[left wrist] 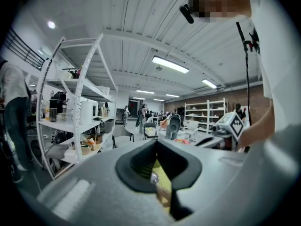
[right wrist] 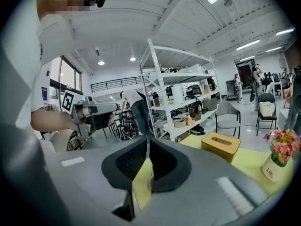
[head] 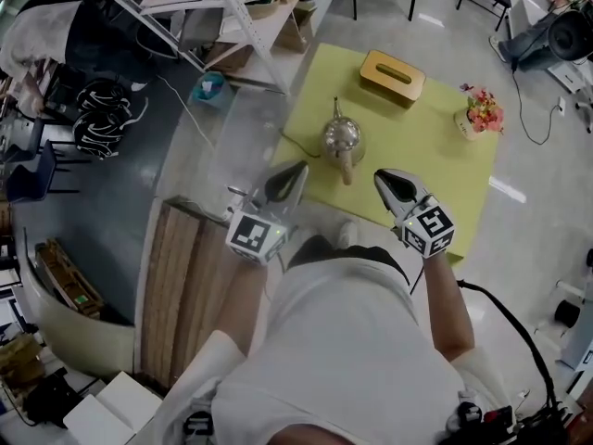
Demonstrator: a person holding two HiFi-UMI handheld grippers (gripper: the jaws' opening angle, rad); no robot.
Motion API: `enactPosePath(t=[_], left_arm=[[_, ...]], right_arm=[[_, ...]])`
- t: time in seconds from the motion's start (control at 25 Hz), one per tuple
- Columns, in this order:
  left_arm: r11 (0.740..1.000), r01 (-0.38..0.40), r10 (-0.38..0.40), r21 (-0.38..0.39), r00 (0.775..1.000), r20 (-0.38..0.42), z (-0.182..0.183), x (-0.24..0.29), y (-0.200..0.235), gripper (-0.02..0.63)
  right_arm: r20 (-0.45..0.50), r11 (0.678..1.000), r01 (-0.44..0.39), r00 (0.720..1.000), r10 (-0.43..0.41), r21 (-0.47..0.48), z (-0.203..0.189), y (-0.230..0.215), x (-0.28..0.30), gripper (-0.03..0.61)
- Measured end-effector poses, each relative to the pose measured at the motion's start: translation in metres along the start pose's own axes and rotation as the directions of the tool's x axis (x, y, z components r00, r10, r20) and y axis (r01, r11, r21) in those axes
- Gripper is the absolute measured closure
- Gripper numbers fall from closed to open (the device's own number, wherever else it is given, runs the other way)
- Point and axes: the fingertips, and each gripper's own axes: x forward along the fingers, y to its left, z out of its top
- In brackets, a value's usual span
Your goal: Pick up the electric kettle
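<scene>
The silver electric kettle [head: 341, 139] stands near the middle of the yellow table [head: 435, 165], its wooden handle [head: 346, 168] pointing toward me. My left gripper [head: 298, 169] hovers at the table's near left edge, just left of the handle, with its jaws together and nothing in them. My right gripper [head: 381, 176] hovers just right of the handle, its jaws parted by a narrow slit and empty. In the left gripper view a sliver of the kettle [left wrist: 153, 177] shows under the left gripper [left wrist: 156, 142]. The right gripper [right wrist: 147, 139] likewise frames yellow table.
A wooden tissue box [head: 393, 75] sits behind the kettle and a small pot of flowers [head: 480, 111] at the table's far right. The kettle's cord [head: 295, 145] runs off the left edge. White shelving [head: 232, 12] stands at the far left, a slatted wooden top [head: 185, 286] beside me.
</scene>
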Motion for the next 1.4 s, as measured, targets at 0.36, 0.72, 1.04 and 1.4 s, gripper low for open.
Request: enactPosePath(t=[0.36, 0.72, 1.04, 1.4], left_arm=[[1.0, -0.024, 0.024, -0.008, 1.0, -0.013, -0.007, 0.005, 0.027, 0.609], [1.0, -0.018, 0.017, -0.016, 1.0, -0.024, -0.018, 0.02, 0.062, 0.609], [0.999, -0.027, 0.026, -0.025, 0.998, -0.058, -0.038, 0.022, 0.078, 0.609], [0.999, -0.022, 0.018, -0.048, 0.996, -0.09, -0.048, 0.022, 0.081, 0.609]], right_arm=[[-0.086, 0.999, -0.04, 0.995, 0.043, 0.032, -0.031, -0.011, 0.035, 0.543], [-0.19, 0.995, -0.061, 0.979, 0.076, 0.082, -0.073, -0.026, 0.073, 0.512], [-0.286, 0.99, -0.074, 0.952, 0.106, 0.122, -0.117, -0.032, 0.101, 0.476], [-0.345, 0.98, -0.091, 0.927, 0.149, 0.18, -0.15, -0.029, 0.119, 0.4]])
